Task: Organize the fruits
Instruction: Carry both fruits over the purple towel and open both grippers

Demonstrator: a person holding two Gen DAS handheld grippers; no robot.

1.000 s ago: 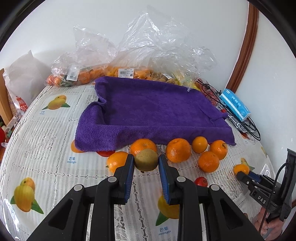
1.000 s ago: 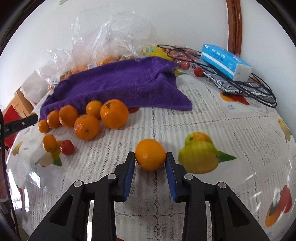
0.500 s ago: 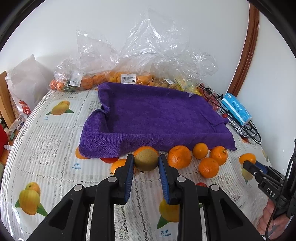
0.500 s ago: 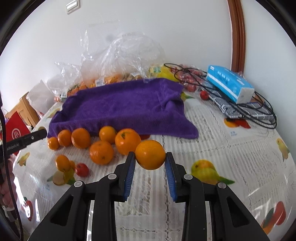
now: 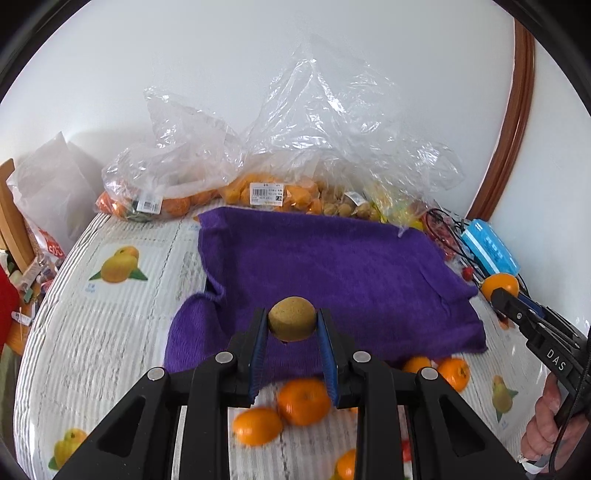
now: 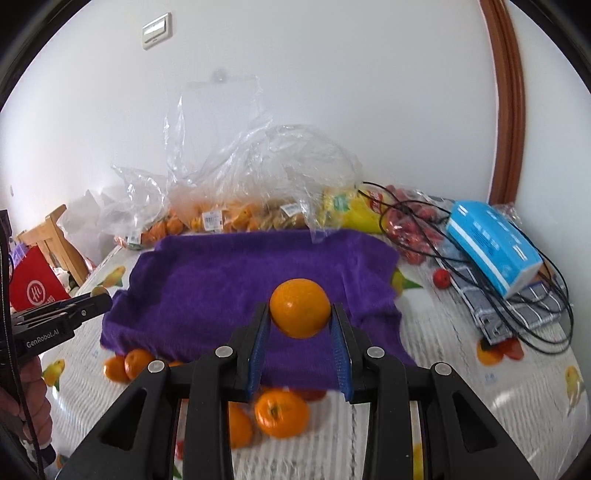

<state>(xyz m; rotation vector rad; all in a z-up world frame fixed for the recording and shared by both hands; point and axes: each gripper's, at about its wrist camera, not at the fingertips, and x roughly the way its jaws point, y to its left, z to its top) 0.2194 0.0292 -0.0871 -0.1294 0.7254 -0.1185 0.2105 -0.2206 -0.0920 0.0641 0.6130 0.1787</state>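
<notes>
Barely begun, I judge: the left tool [image 5: 291,325] pinches a brownish-green fruit [image 5: 291,317], maybe a kiwi, and the right tool [image 6: 300,321] an orange [image 6: 300,308], both raised over the bare purple towel [image 5: 332,266]; loose oranges [image 5: 303,400] wait on the tabletop [image 5: 110,332].

At the right of the frame a light blue rectangular box [image 6: 495,247] lies on tangled black cables [image 6: 546,325]. At the left stand a red paper bag [image 6: 33,288] and a wooden chair [image 6: 55,236]. High on the wall is a white switch plate [image 6: 157,31].

Both tongs, left [image 5: 291,325] and right [image 6: 300,314], angled downward, clamp fruit.
</notes>
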